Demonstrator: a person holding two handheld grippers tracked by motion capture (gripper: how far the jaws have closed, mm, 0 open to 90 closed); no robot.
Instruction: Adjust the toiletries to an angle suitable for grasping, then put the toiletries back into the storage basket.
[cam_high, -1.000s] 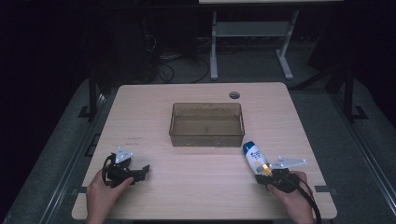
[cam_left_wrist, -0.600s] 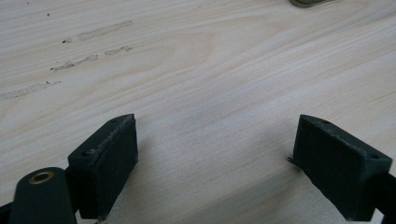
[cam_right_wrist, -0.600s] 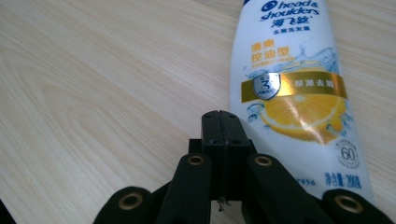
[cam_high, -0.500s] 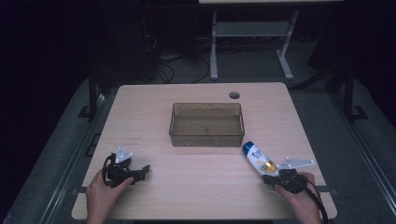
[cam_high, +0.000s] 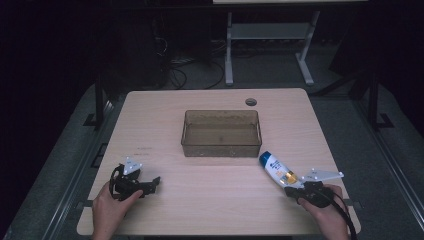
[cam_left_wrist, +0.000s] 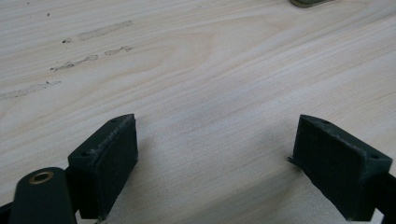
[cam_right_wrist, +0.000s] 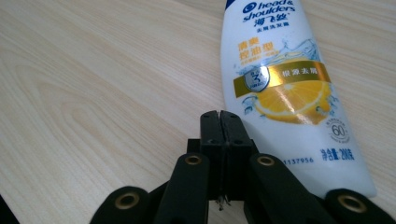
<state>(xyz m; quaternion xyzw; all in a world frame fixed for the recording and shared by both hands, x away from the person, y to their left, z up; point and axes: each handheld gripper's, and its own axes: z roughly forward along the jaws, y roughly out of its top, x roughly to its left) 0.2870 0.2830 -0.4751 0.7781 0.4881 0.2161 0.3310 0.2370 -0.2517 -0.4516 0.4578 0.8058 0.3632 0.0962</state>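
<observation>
Two grippers sit low at my near edge of the table (cam_high: 150, 107). My right gripper (cam_right_wrist: 219, 116) has its jaws pressed together on nothing, just beside the shampoo bottle (cam_right_wrist: 275, 79) lying flat near the brown bin (cam_high: 221, 133). My left gripper (cam_left_wrist: 215, 158) gapes wide over bare wood.

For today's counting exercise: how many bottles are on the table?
1. The bottle lies on the table's near right, in front of the bin's right corner, beside the shut right gripper.
</observation>
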